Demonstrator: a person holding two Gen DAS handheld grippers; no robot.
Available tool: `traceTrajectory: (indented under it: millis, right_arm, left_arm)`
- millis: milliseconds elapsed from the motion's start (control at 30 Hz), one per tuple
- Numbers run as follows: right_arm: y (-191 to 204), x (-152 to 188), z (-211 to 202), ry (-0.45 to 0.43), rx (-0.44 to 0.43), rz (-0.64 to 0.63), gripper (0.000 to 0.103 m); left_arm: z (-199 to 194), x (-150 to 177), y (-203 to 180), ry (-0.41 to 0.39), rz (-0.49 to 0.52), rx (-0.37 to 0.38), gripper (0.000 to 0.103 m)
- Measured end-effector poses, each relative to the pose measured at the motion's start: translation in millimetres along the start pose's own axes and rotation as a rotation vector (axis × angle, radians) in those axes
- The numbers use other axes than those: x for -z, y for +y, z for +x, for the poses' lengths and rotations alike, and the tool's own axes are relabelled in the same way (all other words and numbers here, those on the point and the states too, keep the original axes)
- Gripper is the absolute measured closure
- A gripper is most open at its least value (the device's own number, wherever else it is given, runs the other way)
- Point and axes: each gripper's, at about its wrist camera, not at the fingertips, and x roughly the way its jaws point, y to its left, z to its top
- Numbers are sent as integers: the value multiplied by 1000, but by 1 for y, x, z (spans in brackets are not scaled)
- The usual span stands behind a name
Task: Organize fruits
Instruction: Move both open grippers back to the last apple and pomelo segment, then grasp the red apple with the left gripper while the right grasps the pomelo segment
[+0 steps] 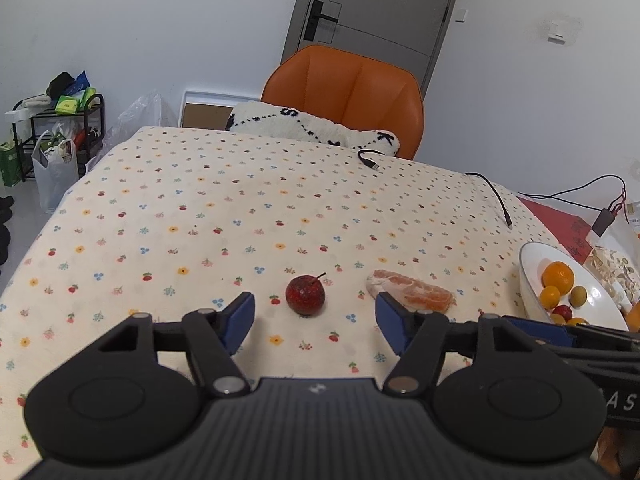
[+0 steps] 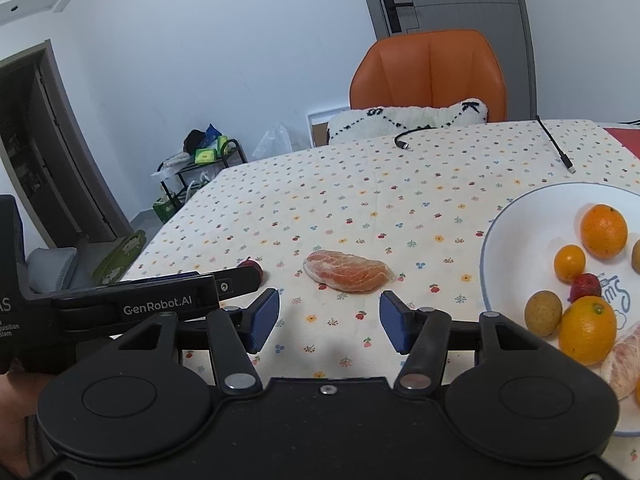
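Observation:
A small dark red fruit with a stem (image 1: pixel 305 294) lies on the flowered tablecloth, just ahead of my left gripper (image 1: pixel 315 322), which is open with nothing between its blue pads. A peeled pink citrus segment (image 1: pixel 412 291) lies to its right, partly behind the right blue pad. In the right wrist view that segment (image 2: pixel 347 270) sits just beyond my open right gripper (image 2: pixel 329 322), untouched. The red fruit (image 2: pixel 252 269) peeks out behind the left gripper's black finger (image 2: pixel 236 282). A white bowl (image 2: pixel 516 216) at right holds oranges, small round fruits and a strawberry.
Two black cables (image 1: pixel 496 196) lie on the far part of the table. An orange chair (image 1: pixel 348 92) with a white cushion stands behind it. A red sheet and a bag of shells (image 1: pixel 612 268) lie beyond the bowl (image 1: pixel 532 280). A cluttered rack (image 1: pixel 56 132) stands at far left.

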Motion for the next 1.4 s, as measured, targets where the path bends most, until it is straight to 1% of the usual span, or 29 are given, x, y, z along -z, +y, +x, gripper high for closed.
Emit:
traceTrajectory:
  millis: [167, 200, 267, 333, 433, 500, 567, 733, 900, 1000, 1033, 1067, 1133, 1400]
  right_arm:
    - [3, -1, 11, 14, 14, -6, 48]
    - [4, -1, 13, 17, 18, -11, 49]
    - [4, -2, 16, 30, 22, -15, 58]
    - [4, -1, 20, 39, 21, -10, 59]
    - [4, -2, 24, 44, 24, -11, 60]
    - [4, -2, 26, 48, 26, -12, 62]
    - [4, -4, 30, 53, 27, -9, 64]
    - [3, -7, 40, 60, 32, -6, 64]
    - [3, -9, 47, 52, 50, -18, 62]
    - [4, -12, 50, 53, 46, -23, 56]
    - [4, -12, 51, 54, 46, -27, 52]
    - [5, -13, 52, 54, 53, -31, 44]
    - [8, -13, 54, 51, 70, -51, 36]
    - [15, -15, 63, 57, 84, -102, 28]
  left_arm:
    - [9, -1, 1, 3, -1, -7, 45]
    - [11, -1, 1, 2, 2, -9, 46]
    - [17, -1, 1, 5, 5, -10, 51]
    - [21, 0, 1, 5, 3, -19, 54]
    - [24, -1, 0, -3, 7, -27, 55]
    - [25, -2, -1, -5, 10, -37, 63]
    - [26, -2, 0, 0, 9, -33, 81]
    - [22, -3, 5, -1, -11, -20, 81]
    - [14, -4, 12, -15, -29, -16, 81]
    - [8, -5, 17, -24, -45, -17, 81]
    - [7, -5, 18, -26, -49, -17, 81]
    - [5, -5, 20, -29, -52, -17, 81]
    - [1, -5, 23, -33, -60, -19, 81]
    - [-5, -4, 34, -42, -83, -28, 81]
